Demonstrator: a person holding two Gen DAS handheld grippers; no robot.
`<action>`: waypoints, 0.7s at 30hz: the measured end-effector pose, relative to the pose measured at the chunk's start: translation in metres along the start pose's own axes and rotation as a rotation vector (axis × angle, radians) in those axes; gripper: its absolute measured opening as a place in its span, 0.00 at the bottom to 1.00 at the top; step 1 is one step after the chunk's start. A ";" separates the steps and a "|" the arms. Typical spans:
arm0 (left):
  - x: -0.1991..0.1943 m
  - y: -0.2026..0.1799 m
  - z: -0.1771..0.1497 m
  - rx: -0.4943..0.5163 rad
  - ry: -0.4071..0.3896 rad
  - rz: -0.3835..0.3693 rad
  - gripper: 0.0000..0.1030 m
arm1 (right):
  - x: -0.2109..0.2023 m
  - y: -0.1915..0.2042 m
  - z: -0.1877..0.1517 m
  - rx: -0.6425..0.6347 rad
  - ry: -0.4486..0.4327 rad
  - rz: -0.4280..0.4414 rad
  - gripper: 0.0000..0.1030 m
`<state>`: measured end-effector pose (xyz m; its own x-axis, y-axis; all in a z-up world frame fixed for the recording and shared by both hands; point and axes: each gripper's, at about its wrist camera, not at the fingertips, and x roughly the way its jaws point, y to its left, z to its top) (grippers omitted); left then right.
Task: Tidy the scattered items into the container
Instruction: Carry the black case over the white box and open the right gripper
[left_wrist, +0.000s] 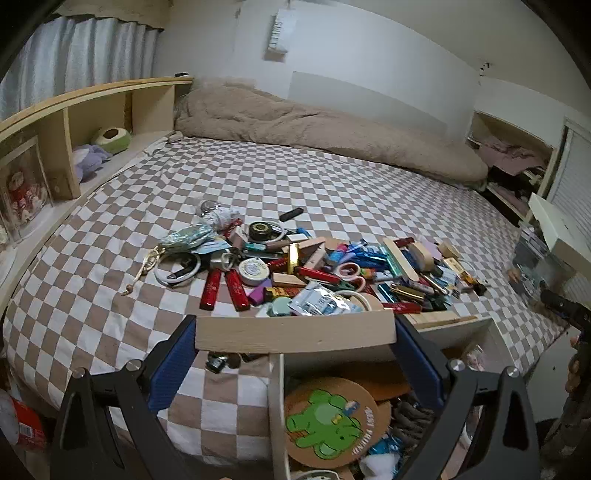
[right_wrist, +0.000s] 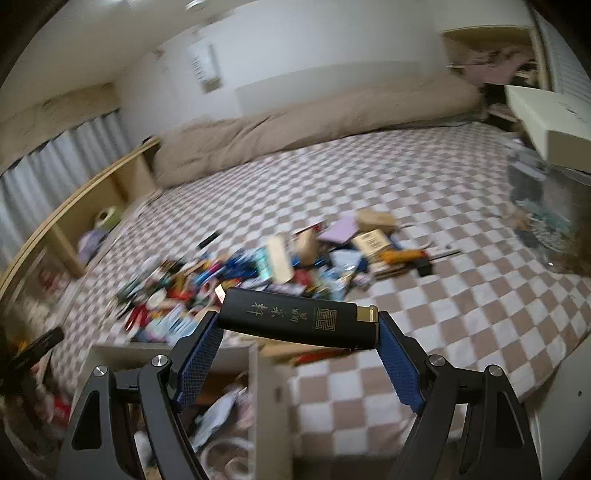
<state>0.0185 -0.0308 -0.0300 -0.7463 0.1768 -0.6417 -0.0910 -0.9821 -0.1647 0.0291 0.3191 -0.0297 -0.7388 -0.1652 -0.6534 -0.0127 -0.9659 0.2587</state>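
Checkered brown-and-white bedding (left_wrist: 295, 177) is covering the bed, with a beige blanket (left_wrist: 314, 125) lying bunched along the far wall and a wooden shelf (left_wrist: 74, 110) running down the left side. Toward the left of the pile of small things (left_wrist: 314, 266), two red lighters (left_wrist: 225, 288) are lying side by side on the sheet, a white ring (left_wrist: 177, 267) just beside them. Pink-handled scissors (left_wrist: 351, 273) are sitting further right in the heap.

At the near edge of the bed a white box (left_wrist: 277, 398) is standing open, with a round coaster bearing a green cartoon animal (left_wrist: 328, 421) lying inside it. The left gripper (left_wrist: 295, 334) is hovering over that box, its fingers spread wide around a pale wooden block (left_wrist: 295, 330) and pressing on both of its ends.

The right gripper (right_wrist: 299, 328), seen in a blurred view, is gripping a black lighter with gold lettering (right_wrist: 295, 321) lengthwise between its blue pads (right_wrist: 199, 354), held above the bed's near edge, next to the box (right_wrist: 258, 373).
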 end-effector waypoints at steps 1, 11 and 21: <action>-0.001 -0.002 -0.001 0.004 0.001 -0.003 0.97 | 0.000 0.006 -0.003 -0.013 0.014 0.008 0.81; -0.003 -0.012 -0.010 0.029 0.010 -0.028 0.97 | 0.006 0.081 -0.043 -0.228 0.265 0.165 0.81; -0.009 -0.011 -0.012 0.032 0.002 -0.048 0.97 | 0.022 0.154 -0.108 -0.435 0.606 0.353 0.81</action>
<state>0.0341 -0.0207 -0.0319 -0.7393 0.2235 -0.6352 -0.1477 -0.9742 -0.1709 0.0838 0.1451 -0.0807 -0.1573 -0.4323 -0.8879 0.5060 -0.8074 0.3035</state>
